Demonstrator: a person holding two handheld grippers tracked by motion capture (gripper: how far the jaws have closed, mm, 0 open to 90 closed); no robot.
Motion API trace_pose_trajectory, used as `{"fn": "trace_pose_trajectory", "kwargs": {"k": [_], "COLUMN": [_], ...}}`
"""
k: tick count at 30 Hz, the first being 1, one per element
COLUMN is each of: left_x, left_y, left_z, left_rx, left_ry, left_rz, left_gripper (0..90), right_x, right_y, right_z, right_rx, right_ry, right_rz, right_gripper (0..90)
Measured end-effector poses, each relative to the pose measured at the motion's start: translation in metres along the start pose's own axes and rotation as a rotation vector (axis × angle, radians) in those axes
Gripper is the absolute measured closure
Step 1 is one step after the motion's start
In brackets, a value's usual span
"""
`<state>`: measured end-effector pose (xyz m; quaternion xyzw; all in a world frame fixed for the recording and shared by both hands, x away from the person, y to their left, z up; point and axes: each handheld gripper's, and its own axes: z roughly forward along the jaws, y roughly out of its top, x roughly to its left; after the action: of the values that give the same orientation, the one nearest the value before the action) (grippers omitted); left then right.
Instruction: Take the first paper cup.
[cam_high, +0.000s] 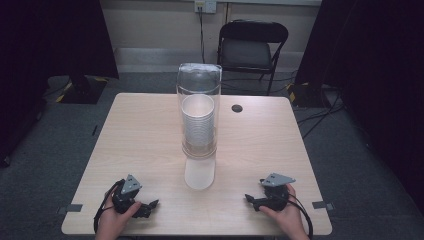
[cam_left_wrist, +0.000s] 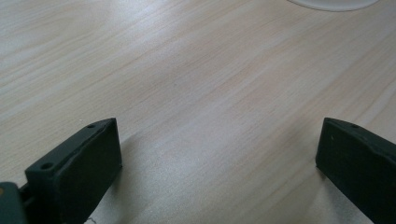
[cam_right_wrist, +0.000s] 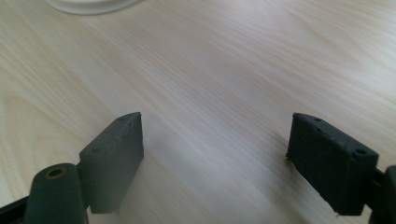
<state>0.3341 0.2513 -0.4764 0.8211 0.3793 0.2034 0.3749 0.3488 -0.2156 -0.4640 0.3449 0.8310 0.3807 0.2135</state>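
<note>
A tall clear cup dispenser (cam_high: 199, 107) stands mid-table with a stack of white paper cups (cam_high: 198, 122) inside; its white base (cam_high: 199, 173) reaches toward me. My left gripper (cam_high: 150, 205) rests on the table near the front left, held by a hand, jaws pointing right toward the base. My right gripper (cam_high: 250, 200) rests near the front right, pointing left. In the left gripper view my left gripper (cam_left_wrist: 219, 140) stands open over bare wood. In the right gripper view my right gripper (cam_right_wrist: 215, 135) is open too, nothing between the jaws. The white base's edge (cam_left_wrist: 334, 3) (cam_right_wrist: 88, 5) shows at the top of each.
The light wooden table (cam_high: 145, 130) has a small dark round hole (cam_high: 237, 108) behind the dispenser. A black folding chair (cam_high: 251, 45) stands beyond the far edge. Cables lie on the grey floor at right, and dark curtains flank both sides.
</note>
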Motion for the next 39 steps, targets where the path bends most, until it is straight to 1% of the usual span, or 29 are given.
{"fn": "trace_pose_trajectory", "kwargs": {"k": [1,3,5,6,7,8,12,13,15,17,21,22,25,27,29,32,34,37,39], "left_x": [0.0,0.0,0.0,0.0,0.0,0.0,0.0,0.0,0.0,0.0,0.0,0.0,0.0,0.0,0.0,0.0,0.0,0.0,0.0], "left_y": [0.0,0.0,0.0,0.0,0.0,0.0,0.0,0.0,0.0,0.0,0.0,0.0,0.0,0.0,0.001,0.001,0.001,0.001,0.001], "left_z": [0.0,0.0,0.0,0.0,0.0,0.0,0.0,0.0,0.0,0.0,0.0,0.0,0.0,0.0,0.001,0.001,0.001,0.001,0.002], "left_rx": [0.0,0.0,0.0,0.0,0.0,0.0,0.0,0.0,0.0,0.0,0.001,0.002,0.002,0.001,0.0,-0.001,0.0,-0.003,-0.004], "left_ry": [0.0,0.0,0.0,0.0,0.0,0.0,0.0,0.0,0.0,0.0,-0.002,-0.001,-0.002,-0.002,-0.002,-0.004,-0.004,-0.007,-0.002], "left_rz": [0.0,0.0,0.0,0.0,0.0,0.0,0.0,0.0,0.0,0.0,0.001,0.002,0.002,0.0,-0.001,-0.006,-0.006,-0.009,-0.005], "left_gripper": [0.0,0.0,0.0,0.0,0.0,0.0,0.0,0.0,0.0,0.0,0.0,0.0,0.0,0.0,0.0,0.0,0.0,0.0,0.0], "right_x": [0.005,0.016,0.027,0.027,0.037,0.041,0.052,0.054,0.057,0.06,0.063,0.064,0.064,0.065,0.065,0.063,0.062,0.061,0.06], "right_y": [0.003,0.013,0.025,0.025,0.04,0.047,0.071,0.076,0.086,0.096,0.114,0.117,0.126,0.131,0.133,0.137,0.138,0.139,0.141], "right_z": [0.002,0.005,0.006,0.006,0.008,0.01,0.015,0.016,0.018,0.021,0.026,0.027,0.031,0.034,0.035,0.04,0.043,0.047,0.049], "right_rx": [-0.004,-0.044,-0.087,-0.087,-0.129,-0.139,-0.184,-0.198,-0.223,-0.251,-0.288,-0.286,-0.31,-0.321,-0.326,-0.358,-0.366,-0.376,-0.384], "right_ry": [0.0,0.023,0.042,0.042,0.076,0.099,0.157,0.166,0.161,0.175,0.172,0.172,0.184,0.181,0.176,0.181,0.19,0.182,0.192], "right_rz": [-0.013,-0.011,-0.024,-0.024,-0.027,-0.022,0.005,0.0,-0.008,-0.01,-0.005,-0.004,0.005,-0.006,-0.013,0.009,0.018,0.022,0.027], "right_gripper": [16.9,17.1,17.1,17.1,13.8,13.7,14.8,15.1,15.2,15.3,16.0,16.4,16.6,16.8,16.8,18.1,18.9,19.5,20.4]}}
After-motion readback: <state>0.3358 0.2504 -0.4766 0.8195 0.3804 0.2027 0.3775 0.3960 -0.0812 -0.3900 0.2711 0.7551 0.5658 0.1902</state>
